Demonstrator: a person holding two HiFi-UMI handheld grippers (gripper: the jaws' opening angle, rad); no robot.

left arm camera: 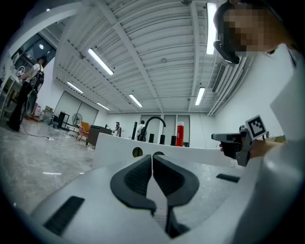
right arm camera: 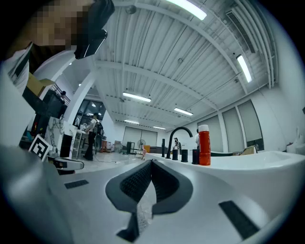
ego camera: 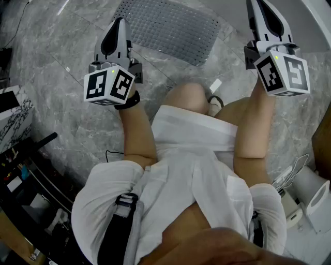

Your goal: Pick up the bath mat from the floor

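The grey perforated bath mat (ego camera: 165, 26) lies flat on the marble floor, ahead of the person's knees. Both grippers are held up in front of the body, apart from the mat. My left gripper (ego camera: 118, 25) is left of the mat's near edge, its dark pads (left arm camera: 138, 178) pressed together with nothing between them. My right gripper (ego camera: 260, 9) is at the mat's right, also shut and empty (right arm camera: 151, 163). Neither gripper view shows the mat. Each gripper shows in the other's view: the right gripper (left arm camera: 234, 143) and the left gripper (right arm camera: 66, 164).
A white bathtub rim (left arm camera: 200, 156) with a black faucet (left arm camera: 153, 125) and a red bottle (right arm camera: 204, 145) stands ahead of the grippers. White fixtures and cables (ego camera: 305, 189) sit at the floor's right. Dark clutter (ego camera: 20, 171) lines the left.
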